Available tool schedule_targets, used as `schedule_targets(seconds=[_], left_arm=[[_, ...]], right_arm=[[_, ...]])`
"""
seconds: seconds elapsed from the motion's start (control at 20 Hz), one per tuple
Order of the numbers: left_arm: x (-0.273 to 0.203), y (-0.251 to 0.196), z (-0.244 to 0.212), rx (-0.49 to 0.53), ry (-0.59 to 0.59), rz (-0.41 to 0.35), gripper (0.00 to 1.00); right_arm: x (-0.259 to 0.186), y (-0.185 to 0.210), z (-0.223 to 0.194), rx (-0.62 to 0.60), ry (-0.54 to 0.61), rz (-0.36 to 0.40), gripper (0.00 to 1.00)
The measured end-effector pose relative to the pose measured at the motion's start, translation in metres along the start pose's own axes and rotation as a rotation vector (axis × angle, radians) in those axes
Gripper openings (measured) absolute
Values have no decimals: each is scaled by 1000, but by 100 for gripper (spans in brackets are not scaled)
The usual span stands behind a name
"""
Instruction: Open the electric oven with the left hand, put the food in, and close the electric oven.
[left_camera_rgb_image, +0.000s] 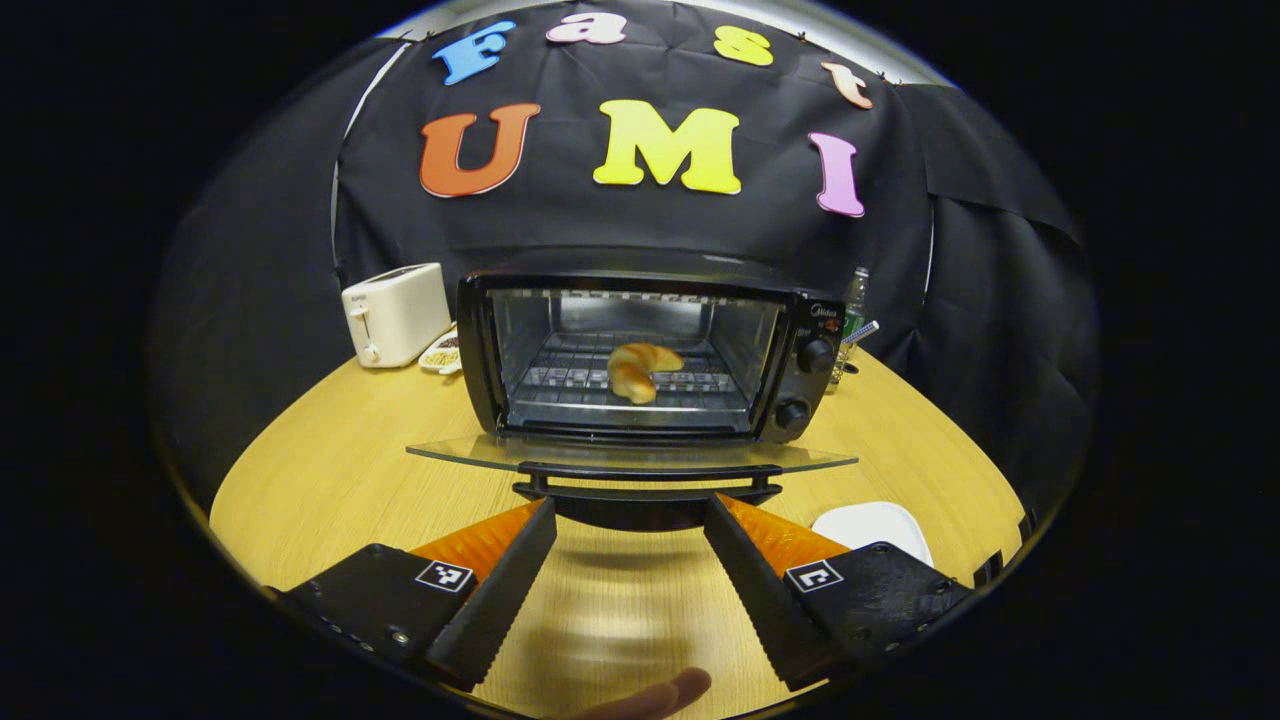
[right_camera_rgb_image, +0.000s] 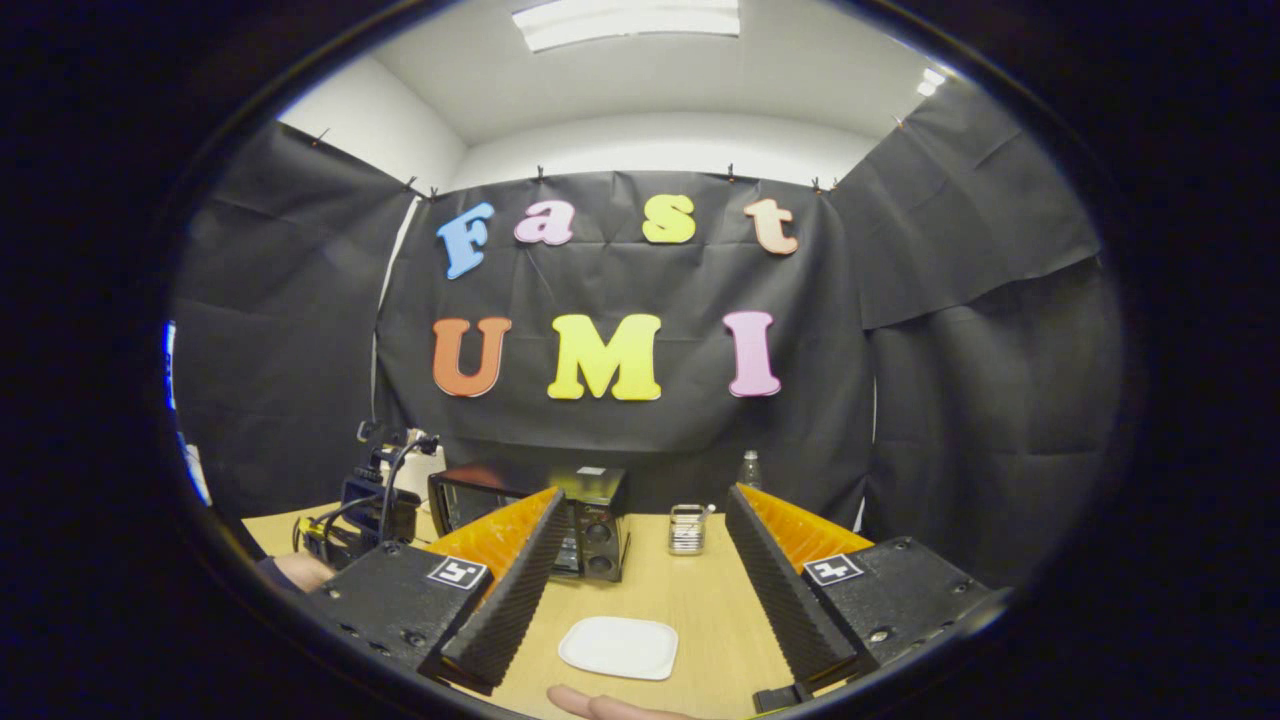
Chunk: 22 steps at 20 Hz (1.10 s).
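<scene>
Croissant (left_camera_rgb_image: 643, 370) sits on the oven (left_camera_rgb_image: 650, 350) rack, door (left_camera_rgb_image: 630, 458) down flat. Left tool (left_camera_rgb_image: 630, 540) wide, empty, just before the handle (left_camera_rgb_image: 645, 480). Right tool (right_camera_rgb_image: 640, 560) wide, empty, above the plate (right_camera_rgb_image: 618, 647). Risk: a lift from below slips off the handle, or the light oven skids back on the table (left_camera_rgb_image: 330, 470).

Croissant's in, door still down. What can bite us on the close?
1. The left tongs are open just short of the door handle; lifting off-centre may let the glass door slip and drop.
2. The croissant sits near the rack's front and may shift if the door slams.
</scene>
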<state>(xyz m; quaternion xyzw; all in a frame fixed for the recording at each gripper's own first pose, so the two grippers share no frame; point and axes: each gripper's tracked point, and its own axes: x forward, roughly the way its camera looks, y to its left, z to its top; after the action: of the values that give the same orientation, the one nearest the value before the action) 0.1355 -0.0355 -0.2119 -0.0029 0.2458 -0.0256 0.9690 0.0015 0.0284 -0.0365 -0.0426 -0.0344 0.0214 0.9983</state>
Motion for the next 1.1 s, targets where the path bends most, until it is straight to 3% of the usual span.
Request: schedule_targets(seconds=[0.35, 0.8, 1.1], left_arm=[[3, 10, 44, 149, -53, 103, 98], [-51, -10, 78, 106, -206, 31, 98], [-8, -8, 61, 69, -145, 7, 98]], right_arm=[[3, -21, -2, -8, 4, -49, 96], [-1, -30, 1, 24, 5, -67, 96], [2, -24, -3, 29, 16, -46, 96]])
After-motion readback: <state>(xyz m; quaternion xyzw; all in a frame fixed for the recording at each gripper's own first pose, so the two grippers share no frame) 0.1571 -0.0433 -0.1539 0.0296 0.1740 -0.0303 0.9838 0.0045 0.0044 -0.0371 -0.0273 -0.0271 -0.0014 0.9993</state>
